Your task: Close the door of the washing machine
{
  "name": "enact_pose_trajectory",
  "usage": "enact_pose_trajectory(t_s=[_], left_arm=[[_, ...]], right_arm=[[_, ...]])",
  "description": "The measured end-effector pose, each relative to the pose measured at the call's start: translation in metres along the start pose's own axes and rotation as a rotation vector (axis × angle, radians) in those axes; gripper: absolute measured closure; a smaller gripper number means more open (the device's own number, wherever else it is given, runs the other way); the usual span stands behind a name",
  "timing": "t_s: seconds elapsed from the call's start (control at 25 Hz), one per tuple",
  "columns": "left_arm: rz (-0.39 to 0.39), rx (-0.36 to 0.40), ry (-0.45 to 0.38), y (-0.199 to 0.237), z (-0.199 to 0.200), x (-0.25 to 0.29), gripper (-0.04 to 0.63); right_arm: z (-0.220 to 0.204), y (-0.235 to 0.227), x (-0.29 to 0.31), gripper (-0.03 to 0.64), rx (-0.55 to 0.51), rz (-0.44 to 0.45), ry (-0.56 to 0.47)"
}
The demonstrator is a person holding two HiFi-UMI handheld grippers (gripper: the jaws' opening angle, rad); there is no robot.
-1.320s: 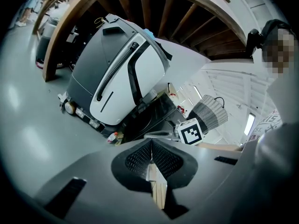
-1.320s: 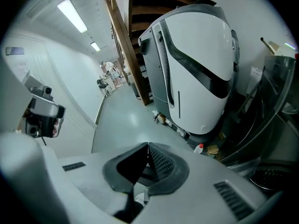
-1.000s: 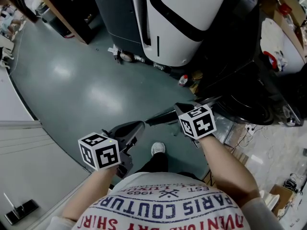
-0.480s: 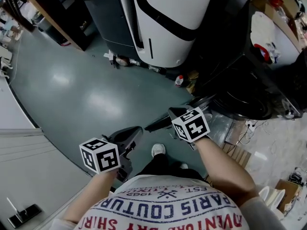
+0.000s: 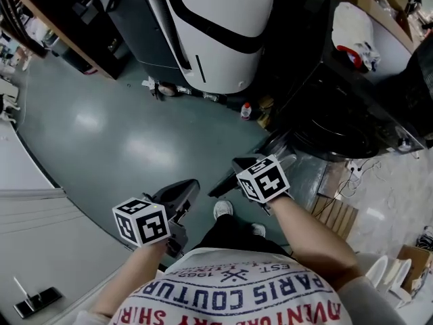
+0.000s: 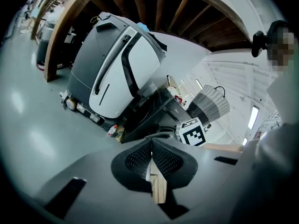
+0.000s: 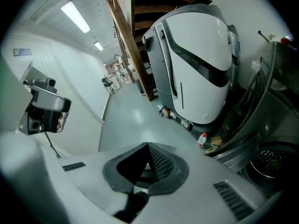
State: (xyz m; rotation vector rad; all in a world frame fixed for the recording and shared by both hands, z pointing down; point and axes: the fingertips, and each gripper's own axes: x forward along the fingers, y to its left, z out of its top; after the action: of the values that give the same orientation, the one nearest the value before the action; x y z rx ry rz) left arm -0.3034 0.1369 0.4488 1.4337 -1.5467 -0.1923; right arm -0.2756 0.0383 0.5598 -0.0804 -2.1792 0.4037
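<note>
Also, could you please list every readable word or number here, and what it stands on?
"PARIS COUTURE", upside down in the head view, on the person's white printed T-shirt.
"1962" and "EST.", above it on the same shirt.
The shirt's lowest line is cut off, not readable.
Label on the small white red-capped bottle: too small to read.

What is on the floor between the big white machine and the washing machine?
A small red-capped bottle and cardboard scraps lie in the gap between the white machine and the washing machine, clearest in the head view.
</note>
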Motion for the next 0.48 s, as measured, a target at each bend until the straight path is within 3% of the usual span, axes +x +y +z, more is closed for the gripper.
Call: enact_pose_trajectory(t_s=[0.48], left_arm=[[-0.015, 0.018, 0.03, -0.043, -0.035, 0.012, 0.568]], right_arm=[[-0.05, -0.006, -0.043, 0.595, 0.102, 0.016, -0.042]])
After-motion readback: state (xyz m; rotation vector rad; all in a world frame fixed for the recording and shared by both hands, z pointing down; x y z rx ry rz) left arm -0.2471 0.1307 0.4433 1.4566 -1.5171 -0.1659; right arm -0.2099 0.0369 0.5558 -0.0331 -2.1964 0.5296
